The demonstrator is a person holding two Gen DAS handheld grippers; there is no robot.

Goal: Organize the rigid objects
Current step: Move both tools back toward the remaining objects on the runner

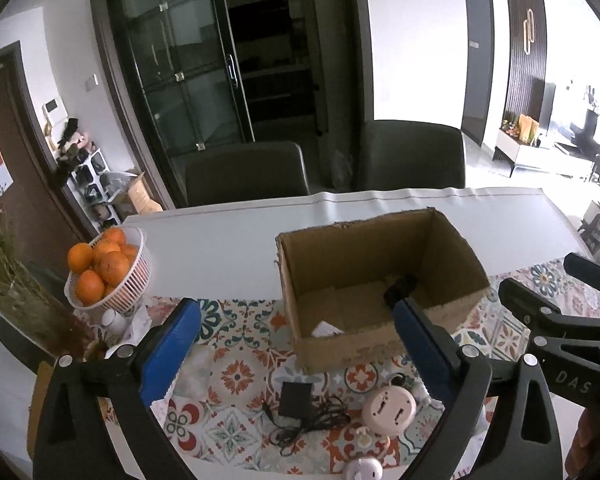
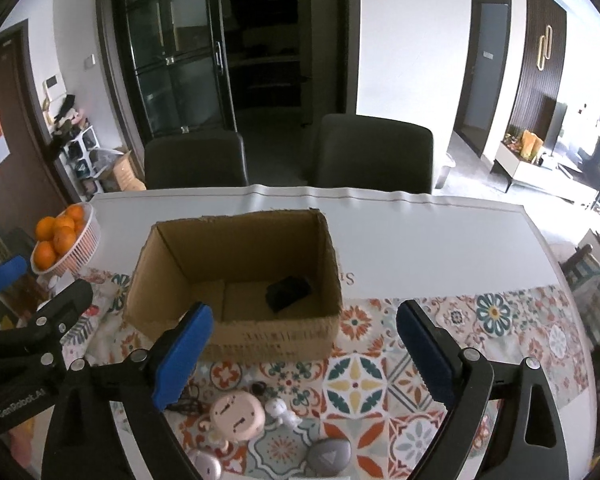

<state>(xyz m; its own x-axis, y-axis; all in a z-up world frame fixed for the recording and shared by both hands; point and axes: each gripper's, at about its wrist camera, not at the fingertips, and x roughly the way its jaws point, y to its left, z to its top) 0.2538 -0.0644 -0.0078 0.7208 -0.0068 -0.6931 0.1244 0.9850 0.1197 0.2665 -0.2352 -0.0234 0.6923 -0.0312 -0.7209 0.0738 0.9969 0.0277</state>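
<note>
Left tongs (image 1: pixel 296 344): wide open, empty.
Right tongs (image 2: pixel 304 348): wide open, empty.
Pink toy (image 2: pixel 238 414): on tabletop (image 2: pixel 420 248), before box (image 2: pixel 236 336).
Handling: probably light, stiff, smooth; grip across round body.

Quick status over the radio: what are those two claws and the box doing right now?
Left gripper and right gripper open, empty. Cardboard box holds one black item. Pink gadget, black adapter outside; path unobstructed.

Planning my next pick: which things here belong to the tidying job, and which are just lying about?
For the job:
cardboard box
black item already inside it
black adapter with cord
pink round gadget
small white figure
grey oval gadget

Lying about:
basket of oranges
dried plant
chairs
</note>
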